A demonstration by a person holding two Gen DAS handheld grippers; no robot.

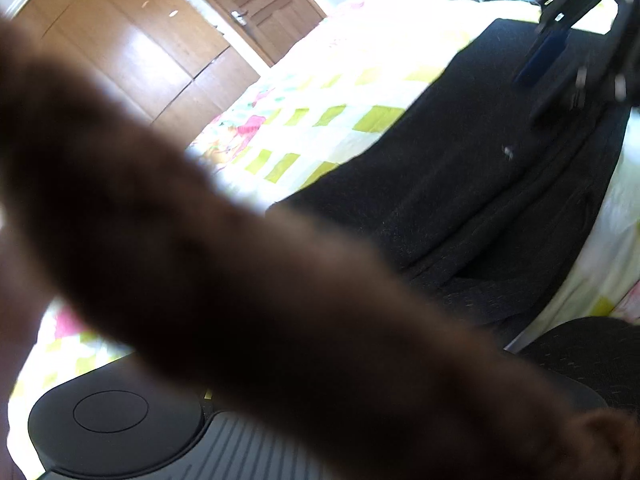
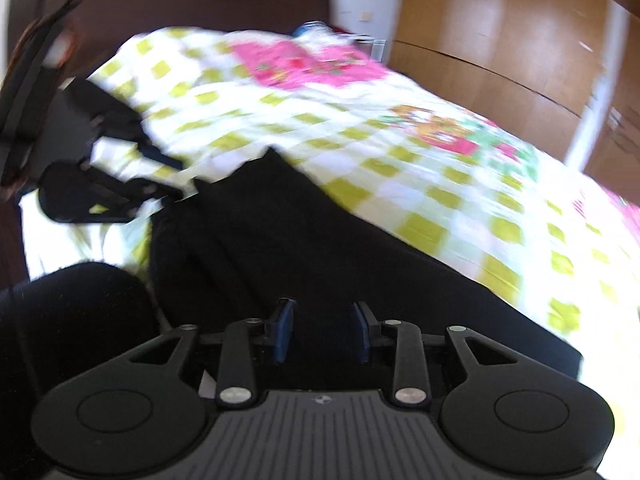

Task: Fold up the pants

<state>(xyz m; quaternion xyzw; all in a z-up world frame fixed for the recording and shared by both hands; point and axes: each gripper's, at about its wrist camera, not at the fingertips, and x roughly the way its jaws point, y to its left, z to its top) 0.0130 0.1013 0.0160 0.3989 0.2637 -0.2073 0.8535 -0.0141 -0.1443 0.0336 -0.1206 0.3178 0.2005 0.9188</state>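
A blurred brown shape (image 1: 248, 280) (too close to identify) crosses your left wrist view and hides the left gripper's fingers, so you cannot tell how that gripper stands. Wooden wardrobe doors (image 2: 500, 40) flank the bed's checked quilt (image 2: 400, 168). The black pants (image 2: 280, 232) lie lengthwise on the quilt. Your right gripper (image 2: 320, 332) sits directly over the near end of the pants, blue pads (image 2: 282, 330) parted, nothing visibly clamped between them.
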